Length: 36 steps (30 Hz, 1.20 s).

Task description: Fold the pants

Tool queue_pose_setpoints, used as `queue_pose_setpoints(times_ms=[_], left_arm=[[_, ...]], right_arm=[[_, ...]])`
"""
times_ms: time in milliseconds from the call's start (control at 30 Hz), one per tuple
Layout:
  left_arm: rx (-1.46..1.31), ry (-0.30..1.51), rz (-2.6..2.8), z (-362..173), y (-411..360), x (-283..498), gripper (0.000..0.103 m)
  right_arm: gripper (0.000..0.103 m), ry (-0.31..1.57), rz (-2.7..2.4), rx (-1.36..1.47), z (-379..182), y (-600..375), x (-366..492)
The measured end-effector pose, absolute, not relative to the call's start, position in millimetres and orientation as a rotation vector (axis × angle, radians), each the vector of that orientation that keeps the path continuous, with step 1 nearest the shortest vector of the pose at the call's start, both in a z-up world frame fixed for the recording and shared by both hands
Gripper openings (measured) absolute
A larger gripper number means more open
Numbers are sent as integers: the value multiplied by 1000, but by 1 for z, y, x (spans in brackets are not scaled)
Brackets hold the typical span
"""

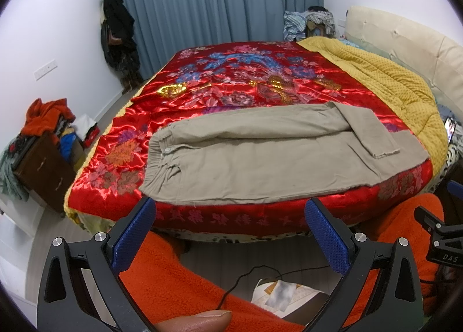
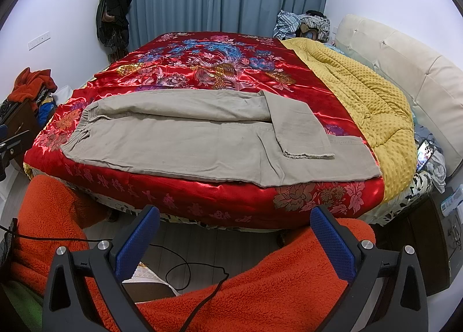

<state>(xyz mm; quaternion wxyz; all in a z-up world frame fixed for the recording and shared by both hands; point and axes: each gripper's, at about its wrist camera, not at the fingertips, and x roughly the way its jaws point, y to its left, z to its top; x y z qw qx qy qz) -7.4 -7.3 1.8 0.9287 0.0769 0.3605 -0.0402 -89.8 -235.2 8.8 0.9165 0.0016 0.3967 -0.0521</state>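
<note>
Both tools hang back off the bed edge, the left gripper [image 1: 228,213] and right gripper [image 2: 234,222] spread wide and empty. Just ahead of them the khaki pants [image 2: 202,141] lie lengthwise on the red quilt [image 2: 202,71]. Beyond the near leg, the far leg's cuff [image 2: 301,135] is flipped over; folding looks barely begun.

text: "das" | on: black clamp [image 1: 442,248] at right edge, left wrist view

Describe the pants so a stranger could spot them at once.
Find the bed's shiny red floral quilt. Along its near edge lie the khaki pants, waistband left, one leg end folded back. They are the only plain, matte fabric there, unlike the bumpy yellow blanket on the right.
</note>
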Motion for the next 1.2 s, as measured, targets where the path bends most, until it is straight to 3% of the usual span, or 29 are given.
queue_pose_setpoints(times_ms=[1200], left_arm=[[187,818,-109,-7,-14,1,103]], right_arm=[[103,829,-94,8,11,-236,-87]])
